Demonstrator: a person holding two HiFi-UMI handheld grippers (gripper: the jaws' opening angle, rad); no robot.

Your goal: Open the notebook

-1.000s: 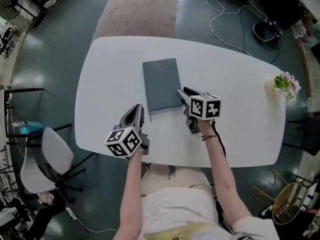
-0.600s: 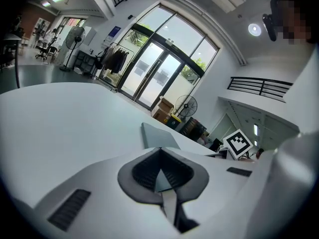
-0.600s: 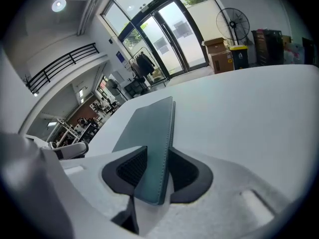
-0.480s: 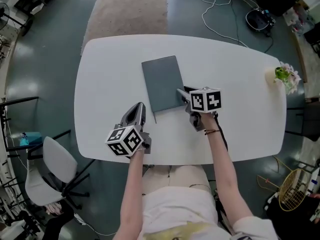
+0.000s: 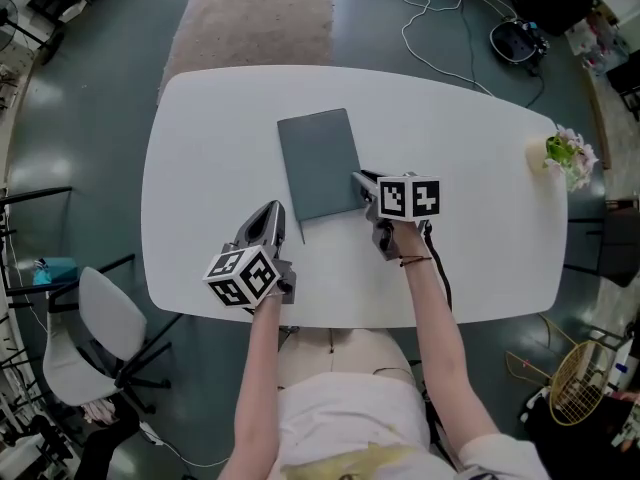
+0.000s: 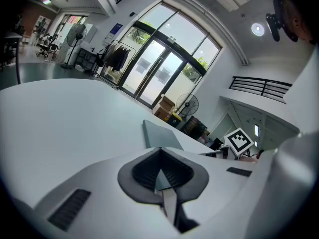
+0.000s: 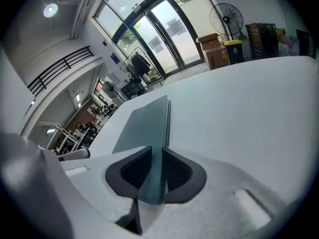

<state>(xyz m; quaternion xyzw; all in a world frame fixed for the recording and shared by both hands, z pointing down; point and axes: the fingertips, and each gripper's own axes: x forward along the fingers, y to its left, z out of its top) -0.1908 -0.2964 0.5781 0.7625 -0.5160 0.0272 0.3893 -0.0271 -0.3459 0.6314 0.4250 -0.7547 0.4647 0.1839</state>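
Note:
A grey-green notebook (image 5: 318, 163) lies closed on the white table (image 5: 200, 148), its long side running away from me. My right gripper (image 5: 358, 181) is at the notebook's near right corner; its jaws have just been closing, and in the right gripper view (image 7: 155, 151) the pads press on the notebook's edge (image 7: 144, 121). My left gripper (image 5: 275, 208) hovers just short of the near left corner, jaws shut and empty. In the left gripper view its tips (image 6: 160, 150) meet, with the notebook (image 6: 160, 136) lying beyond them.
A small pot of flowers (image 5: 568, 156) stands at the table's right end. A grey chair (image 5: 95, 328) is at the lower left beside the table. Cables (image 5: 440, 18) and a rug (image 5: 260, 18) lie on the floor beyond the far edge.
The right gripper's jaws have closed from wide open onto the notebook's near right corner. Both hands have stayed about where they were.

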